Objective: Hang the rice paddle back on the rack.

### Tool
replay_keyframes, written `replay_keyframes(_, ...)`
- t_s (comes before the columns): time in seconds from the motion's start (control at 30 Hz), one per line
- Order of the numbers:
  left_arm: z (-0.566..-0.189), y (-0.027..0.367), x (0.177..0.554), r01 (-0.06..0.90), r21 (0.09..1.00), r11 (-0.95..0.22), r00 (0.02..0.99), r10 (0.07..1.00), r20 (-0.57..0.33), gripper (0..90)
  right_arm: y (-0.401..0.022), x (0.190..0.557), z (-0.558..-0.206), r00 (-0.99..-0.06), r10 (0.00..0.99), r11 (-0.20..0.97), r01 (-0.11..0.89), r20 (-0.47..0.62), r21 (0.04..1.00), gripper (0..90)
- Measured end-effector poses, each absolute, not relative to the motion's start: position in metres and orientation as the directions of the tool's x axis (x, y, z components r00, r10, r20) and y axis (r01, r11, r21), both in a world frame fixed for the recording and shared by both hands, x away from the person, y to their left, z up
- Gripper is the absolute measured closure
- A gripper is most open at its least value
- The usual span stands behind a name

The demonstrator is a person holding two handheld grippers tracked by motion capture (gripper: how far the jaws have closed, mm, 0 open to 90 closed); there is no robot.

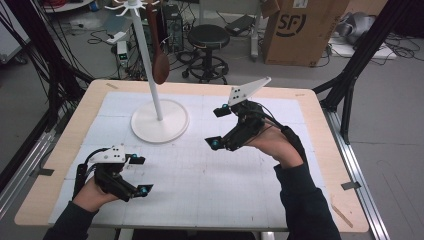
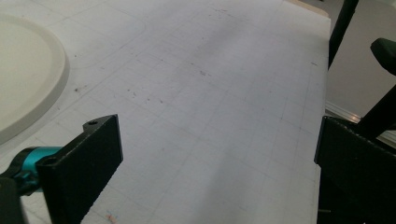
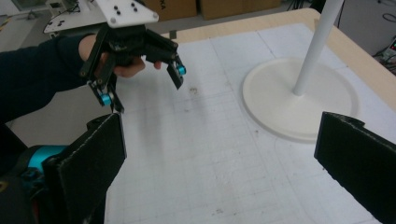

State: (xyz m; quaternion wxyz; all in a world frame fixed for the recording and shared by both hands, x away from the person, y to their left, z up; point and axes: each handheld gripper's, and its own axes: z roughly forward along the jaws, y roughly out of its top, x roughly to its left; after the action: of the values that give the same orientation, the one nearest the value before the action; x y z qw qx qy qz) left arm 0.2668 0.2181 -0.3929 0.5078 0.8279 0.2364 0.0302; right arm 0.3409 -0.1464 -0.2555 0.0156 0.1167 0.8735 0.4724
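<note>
A white stand with a round base and a thin pole rises at the back left of the white mat. A brown wooden spoon hangs from its top hooks. My left gripper rests near the front left, open and holding nothing. In the left gripper view its jaws are wide apart over bare mat, with the base at the upper left. My right gripper hovers mid-table, right of the base, open and holding nothing. The right gripper view looks between its jaws toward the base and the left gripper.
The wooden table carries a gridded white mat. Behind it on the floor stand a black stool, a cardboard box and tangled cables. Black frame struts rise at the right back corner.
</note>
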Motion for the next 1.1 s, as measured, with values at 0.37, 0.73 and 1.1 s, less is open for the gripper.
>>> replay_keyframes(0.37,-0.392,0.220,0.268,0.358,0.861,-0.361,0.887,0.420,-0.193,1.6,-0.162,0.325,-0.283,-0.967,0.221,0.510,0.223,0.124,0.831,0.9)
replay_keyframes(0.73,-0.390,0.222,0.268,0.365,0.870,-0.332,0.888,0.406,-0.217,1.6,-0.185,0.314,-0.311,-0.953,0.242,0.457,0.279,0.183,0.845,0.9)
replay_keyframes(1.1,-0.389,0.223,0.265,0.355,0.877,-0.324,0.892,0.399,-0.214,1.6,-0.196,0.306,-0.336,-0.947,0.251,0.437,0.296,0.201,0.849,0.9)
